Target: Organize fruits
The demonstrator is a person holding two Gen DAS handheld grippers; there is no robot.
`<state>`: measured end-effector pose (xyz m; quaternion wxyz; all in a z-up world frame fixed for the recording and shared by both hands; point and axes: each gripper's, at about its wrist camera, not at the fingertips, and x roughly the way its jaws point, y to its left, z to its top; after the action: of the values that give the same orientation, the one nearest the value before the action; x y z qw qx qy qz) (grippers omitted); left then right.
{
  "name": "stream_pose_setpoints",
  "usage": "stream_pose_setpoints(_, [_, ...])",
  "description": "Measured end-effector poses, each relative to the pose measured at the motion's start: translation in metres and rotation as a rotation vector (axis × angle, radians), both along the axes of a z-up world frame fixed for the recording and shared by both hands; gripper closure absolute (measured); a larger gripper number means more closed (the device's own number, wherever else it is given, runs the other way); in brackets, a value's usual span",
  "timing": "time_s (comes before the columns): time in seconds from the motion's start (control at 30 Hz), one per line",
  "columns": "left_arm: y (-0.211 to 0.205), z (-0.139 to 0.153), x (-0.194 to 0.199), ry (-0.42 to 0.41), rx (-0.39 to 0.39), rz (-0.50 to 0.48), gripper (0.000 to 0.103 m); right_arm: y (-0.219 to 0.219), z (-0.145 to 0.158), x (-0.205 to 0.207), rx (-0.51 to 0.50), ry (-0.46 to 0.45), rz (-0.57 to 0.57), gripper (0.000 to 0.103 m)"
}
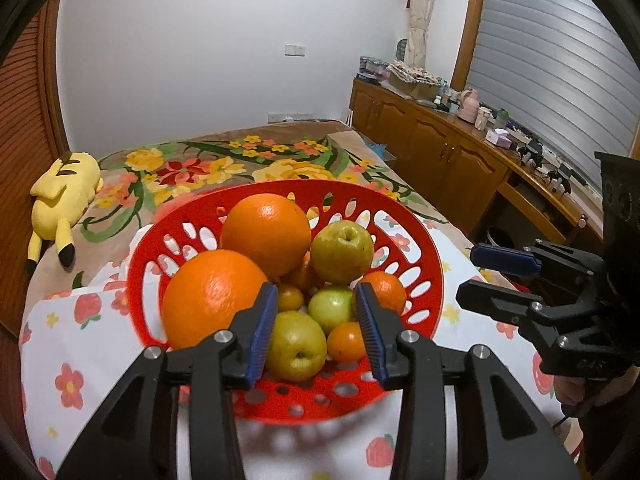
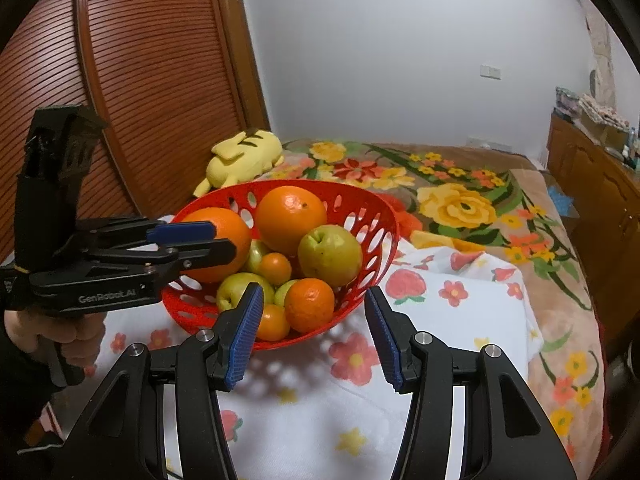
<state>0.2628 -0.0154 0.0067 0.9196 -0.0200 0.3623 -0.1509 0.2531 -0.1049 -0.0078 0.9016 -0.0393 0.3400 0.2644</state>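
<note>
Bedroom all round me: white wall, louvred wooden doors, and a bed (image 1: 280, 160) under a flowered blanket, with a white strawberry-print cloth (image 1: 88, 344) spread on the near end. On that cloth sits the red basket (image 1: 420, 256), piled with fruit.

From my left wrist view, my left gripper (image 1: 316, 328) hangs over the near side of the basket, jaws parted and holding nothing. A green apple (image 1: 296, 346) lies between and just below the pads; I see no pad pressing on it. One big orange (image 1: 212, 300) sits just left of the left finger, another orange (image 1: 266, 232) behind it. My right gripper (image 1: 480, 276) waits off to the right of the basket.

From my right wrist view, my right gripper (image 2: 312, 336) is released too, empty, hovering over the basket's near right rim (image 2: 352, 300), with a small orange (image 2: 309, 304) nearest.

My read: everything looks gathered in the basket, so this is a placing step just ending, or the sort by kind about to begin. Next I'd need a clean lift clear of the pile without nudging those big oranges loose.
</note>
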Motion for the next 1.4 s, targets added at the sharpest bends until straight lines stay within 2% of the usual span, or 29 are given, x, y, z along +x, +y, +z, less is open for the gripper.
stream_pose_setpoints(0.3, [0.017,0.005,-0.04,-0.023,0.003,0.024,0.06,0.005,-0.003,-0.03,0.005,-0.046,-0.049,0.045])
stream_pose_setpoints(0.53, [0.023,0.008,-0.073,-0.056,0.013,0.053,0.051,0.01,-0.007,-0.053,0.0,-0.071,-0.071,0.04])
stream_pose_setpoints(0.93, [0.033,0.022,-0.128,-0.14,0.013,0.077,0.044,0.022,-0.005,-0.101,-0.012,-0.139,-0.104,0.039])
stream_pose_setpoints(1.03, [0.035,0.027,-0.138,-0.163,0.002,0.086,0.037,0.025,-0.001,-0.108,-0.011,-0.159,-0.106,0.039])
stream_pose_setpoints(1.2, [0.035,0.035,-0.153,-0.193,0.016,0.094,0.033,0.028,0.008,-0.122,0.0,-0.187,-0.107,0.036])
stream_pose_setpoints(1.37, [0.038,0.043,-0.17,-0.244,0.015,0.129,0.01,0.031,0.015,-0.136,-0.003,-0.23,-0.117,0.03])
stream_pose_setpoints(1.4, [0.039,0.045,-0.174,-0.254,0.014,0.133,0.009,0.03,0.017,-0.139,-0.001,-0.239,-0.121,0.029])
